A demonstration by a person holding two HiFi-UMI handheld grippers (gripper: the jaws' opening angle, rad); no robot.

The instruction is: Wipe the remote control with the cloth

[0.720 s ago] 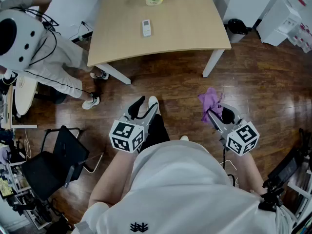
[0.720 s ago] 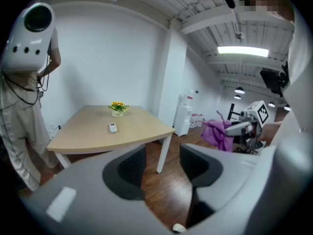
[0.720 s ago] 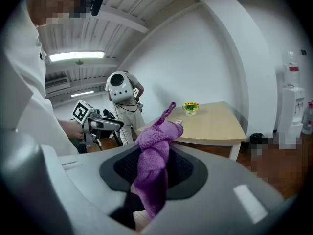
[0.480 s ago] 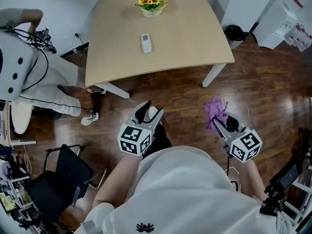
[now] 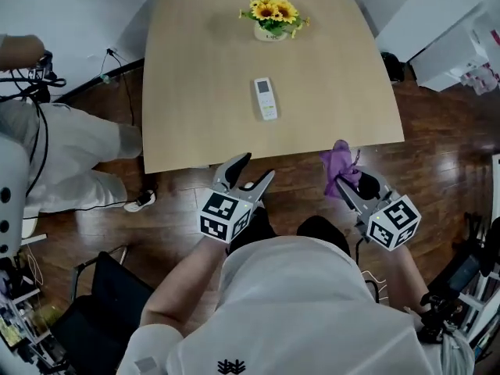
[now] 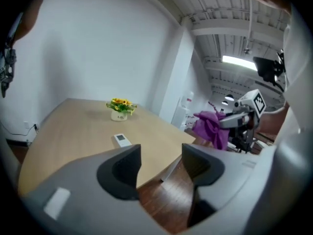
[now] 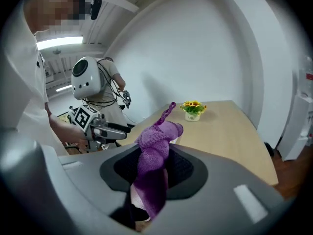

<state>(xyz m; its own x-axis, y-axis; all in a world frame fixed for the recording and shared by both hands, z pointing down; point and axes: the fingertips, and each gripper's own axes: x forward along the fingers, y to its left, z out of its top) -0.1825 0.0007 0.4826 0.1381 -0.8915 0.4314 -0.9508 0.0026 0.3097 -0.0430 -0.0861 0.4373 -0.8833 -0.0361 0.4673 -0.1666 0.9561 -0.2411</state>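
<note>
A white remote control (image 5: 266, 98) lies flat near the middle of the light wooden table (image 5: 195, 69), also seen ahead in the left gripper view (image 6: 121, 139). My left gripper (image 5: 251, 172) hovers over the floor just short of the table's front edge, open with nothing between its jaws (image 6: 161, 163). My right gripper (image 5: 344, 180) is shut on a purple cloth (image 5: 338, 162), which bunches above the jaws and hangs down between them (image 7: 154, 151). It sits at the table's front right edge, apart from the remote.
A pot of yellow flowers (image 5: 273, 14) stands at the table's far side behind the remote. A person in white (image 5: 55, 155) is at the left by a black chair (image 5: 101, 311). White furniture (image 5: 461, 37) stands at the far right. Dark wood floor lies under me.
I have come closer to the table: it now fills the upper view, and both grippers have reached its front edge. The cloth stays in the right gripper.
</note>
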